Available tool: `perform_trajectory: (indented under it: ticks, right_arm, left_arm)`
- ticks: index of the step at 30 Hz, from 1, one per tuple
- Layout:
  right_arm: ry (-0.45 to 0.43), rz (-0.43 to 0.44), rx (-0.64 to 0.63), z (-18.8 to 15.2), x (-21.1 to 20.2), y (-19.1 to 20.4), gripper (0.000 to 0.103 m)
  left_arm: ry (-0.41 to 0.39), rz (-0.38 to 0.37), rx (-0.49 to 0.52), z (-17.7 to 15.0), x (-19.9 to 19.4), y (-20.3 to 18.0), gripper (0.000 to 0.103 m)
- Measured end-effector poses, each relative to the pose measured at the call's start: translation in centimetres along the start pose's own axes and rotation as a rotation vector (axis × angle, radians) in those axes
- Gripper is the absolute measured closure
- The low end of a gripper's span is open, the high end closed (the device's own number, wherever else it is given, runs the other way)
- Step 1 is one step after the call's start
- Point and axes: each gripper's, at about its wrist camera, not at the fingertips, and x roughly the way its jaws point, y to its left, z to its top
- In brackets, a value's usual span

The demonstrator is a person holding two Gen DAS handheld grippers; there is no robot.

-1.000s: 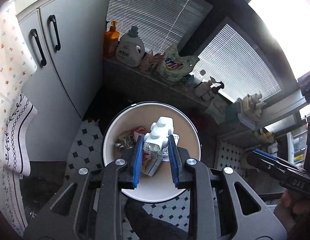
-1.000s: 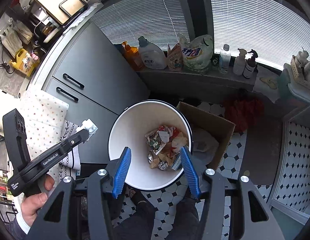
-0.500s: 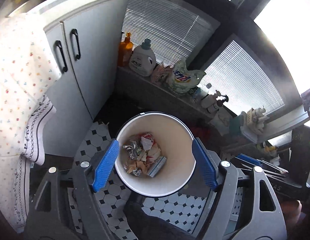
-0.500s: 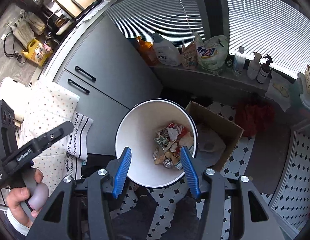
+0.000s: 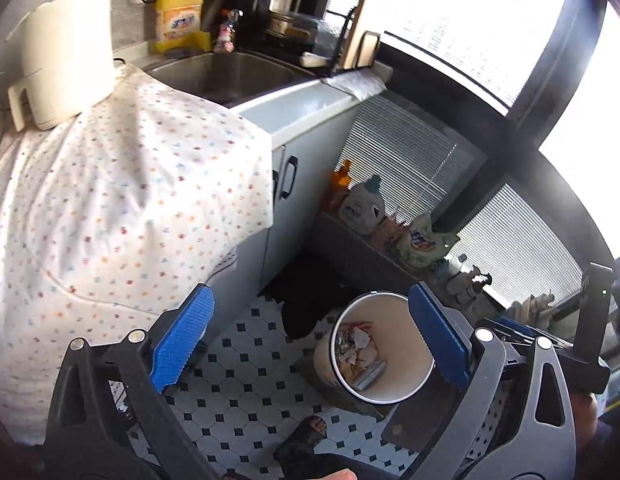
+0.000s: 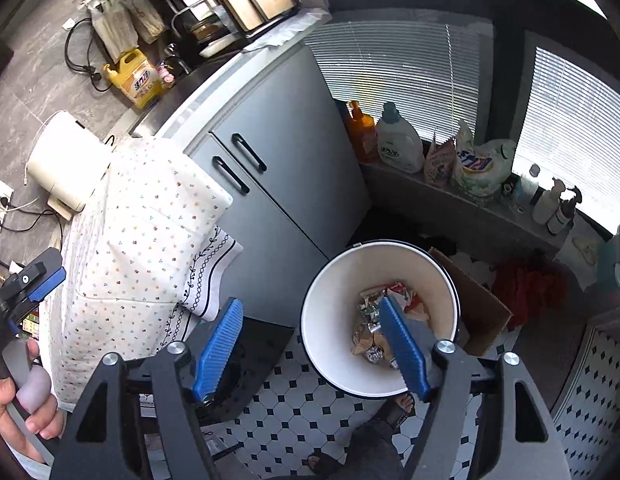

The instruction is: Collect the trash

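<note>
Both tongs empty with jaws just opened wide, left gripper (image 5: 306, 352) and right gripper (image 6: 313, 346) above round white plastic bin (image 6: 333, 280), crumpled wrapper trash (image 6: 383, 320) inside at 5 o'clock, freeing hands for next pickup.

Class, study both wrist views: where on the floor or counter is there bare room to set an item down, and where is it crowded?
Free: the tiled floor between the grey cabinet and the white bin, and the dotted cloth in front of the white appliance. Crowded: the window ledge, packed with bottles and bags, and the bin's bottom, covered with trash.
</note>
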Motion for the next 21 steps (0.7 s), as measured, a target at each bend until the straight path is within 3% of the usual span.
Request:
perform_trajectory:
  ticks: [7,21]
  right_arm:
    - [-0.07,0.028,-0.062,-0.5,-2.6,7.8,0.007]
    - [-0.222,0.065,-0.111,-5.4,-11.0,16.6,0.008]
  left_arm:
    - [-0.097,0.112,-0.017,-0.7,-7.7,5.5,0.006]
    - [-0.231,0.116,-0.082,-5.2,-19.3,11.4,0.006]
